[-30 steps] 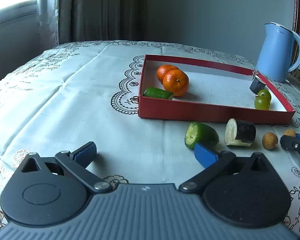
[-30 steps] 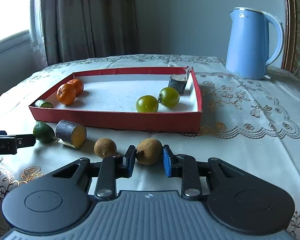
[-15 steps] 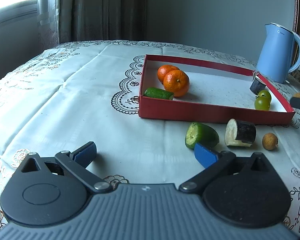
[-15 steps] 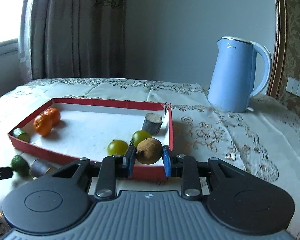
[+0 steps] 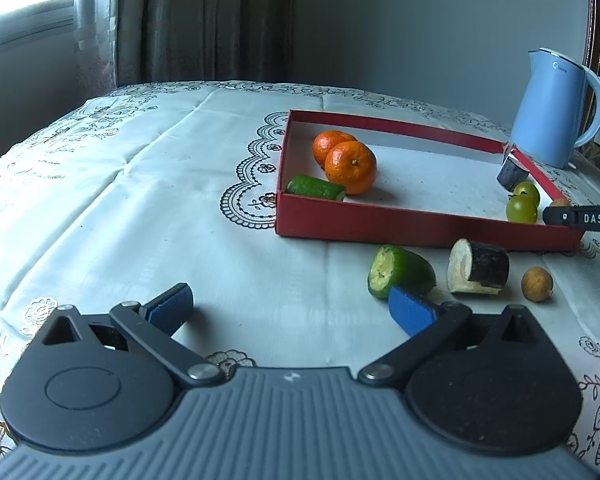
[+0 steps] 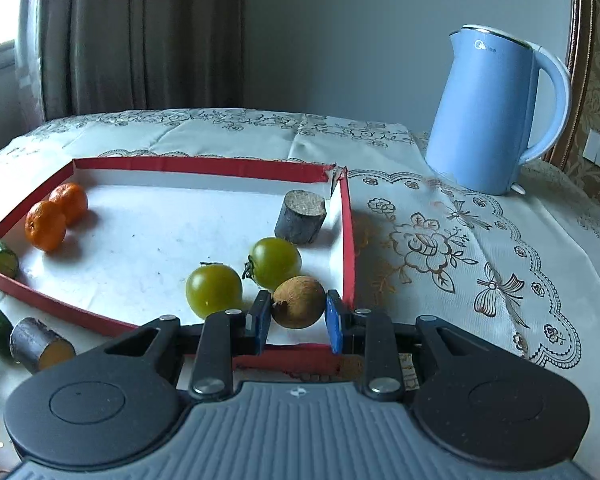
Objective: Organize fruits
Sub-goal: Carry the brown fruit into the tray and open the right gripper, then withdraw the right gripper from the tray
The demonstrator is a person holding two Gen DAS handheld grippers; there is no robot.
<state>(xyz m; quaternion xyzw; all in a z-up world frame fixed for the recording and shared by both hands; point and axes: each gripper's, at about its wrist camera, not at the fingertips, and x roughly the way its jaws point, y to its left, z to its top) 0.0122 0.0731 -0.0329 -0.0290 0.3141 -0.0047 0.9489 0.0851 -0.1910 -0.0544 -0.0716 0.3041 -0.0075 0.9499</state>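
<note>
Your right gripper [image 6: 298,318] holds a small brown fruit [image 6: 298,301] pinched between its two blue pads, low and centre in the right wrist view, above the near right corner of the red tray [image 6: 347,240]. Two green tomatoes [image 6: 214,290] lie directly beyond the held fruit on the tray floor, with a dark cut stub [image 6: 300,217] standing upright behind them near the right wall. Two oranges [image 6: 46,225] and a green cut piece [image 6: 0,257] occupy the left end of the tray. Your left gripper [image 5: 290,312] is spread wide and holds nothing; it sits low in the left wrist view over bare tablecloth [image 5: 140,200]. Just beyond its right pad lie a green cucumber piece [image 5: 400,272], a dark-skinned cut piece [image 5: 478,266] and a second small brown fruit [image 5: 537,284], all outside the tray in the lower right of that frame. A blue kettle [image 6: 496,120] stands at the upper right, well apart from the tray. Judged from this position, the main risk is release: the held fruit is round and could roll into the nearest tomato or bounce off the tray wall if you let go from height. A second risk is that the pads sit close to the tray's front wall; lowering there could catch the rim and shift the light cardboard tray.
</note>
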